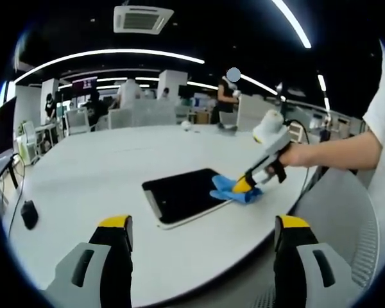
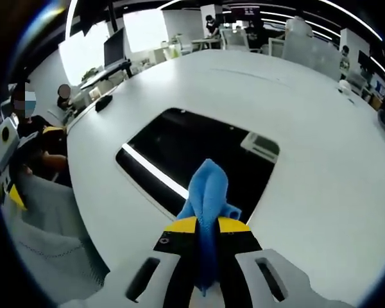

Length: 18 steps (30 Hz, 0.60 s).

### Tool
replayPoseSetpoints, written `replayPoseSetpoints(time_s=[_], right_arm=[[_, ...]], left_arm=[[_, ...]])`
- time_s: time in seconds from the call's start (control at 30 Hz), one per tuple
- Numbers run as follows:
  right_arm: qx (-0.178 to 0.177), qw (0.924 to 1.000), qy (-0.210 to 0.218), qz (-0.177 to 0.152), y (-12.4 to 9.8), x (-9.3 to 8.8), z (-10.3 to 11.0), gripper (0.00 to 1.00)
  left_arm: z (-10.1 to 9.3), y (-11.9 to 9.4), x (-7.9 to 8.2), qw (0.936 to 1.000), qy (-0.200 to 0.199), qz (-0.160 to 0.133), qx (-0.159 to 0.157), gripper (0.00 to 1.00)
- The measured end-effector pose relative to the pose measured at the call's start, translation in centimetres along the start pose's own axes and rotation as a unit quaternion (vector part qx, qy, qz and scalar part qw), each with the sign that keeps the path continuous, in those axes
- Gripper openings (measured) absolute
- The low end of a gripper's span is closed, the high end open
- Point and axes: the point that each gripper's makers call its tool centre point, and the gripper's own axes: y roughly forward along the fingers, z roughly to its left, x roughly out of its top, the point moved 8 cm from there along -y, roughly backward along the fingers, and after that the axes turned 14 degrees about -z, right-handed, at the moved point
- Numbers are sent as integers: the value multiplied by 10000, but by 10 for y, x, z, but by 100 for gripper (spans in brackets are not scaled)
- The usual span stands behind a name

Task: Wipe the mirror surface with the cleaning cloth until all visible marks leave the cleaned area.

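Mirror (image 1: 183, 196) at frame centre on table (image 1: 83, 179); right gripper (image 2: 207, 226) pinching blue cloth (image 1: 234, 189) at its right edge; left gripper (image 1: 202, 234) jaws spread, empty; no marks discernible, wiping apparently barely begun.

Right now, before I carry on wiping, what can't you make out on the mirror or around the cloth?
- Marks on the mirror: right gripper view, dark glass reflecting ceiling lights masks any smudges.
- Mirror edge under the cloth: left gripper view, cloth and right gripper cover it.
- Cloth's held part: right gripper view, pinched between the jaws.
- Small dark object on the table: left gripper view, too small to identify.
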Motion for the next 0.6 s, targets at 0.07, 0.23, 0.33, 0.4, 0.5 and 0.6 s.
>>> replayPoseSetpoints(time_s=[0.07,0.23,0.33,0.4,0.5,0.6], right_arm=[[-17,10000,12,-8,0,0,0,5],[-8,10000,54,-26,0,0,0,5],[2,9999,154,-16,1,1,-2,5],[9,9998,178,-7,1,1,-2,5],[4,9998,180,2,2,2,-3,5],[7,9998,203,-8,2,2,-4,5]], left_arm=[[0,0,0,10000,-2,10,-11,92],[-1,0,-1,10000,-16,51,-44,92],[-1,1,-1,10000,-26,62,-56,92],[-1,1,-1,9999,-32,81,-54,92],[-1,1,-1,9999,-37,107,-71,92],[0,1,-2,9999,-43,123,-79,92]])
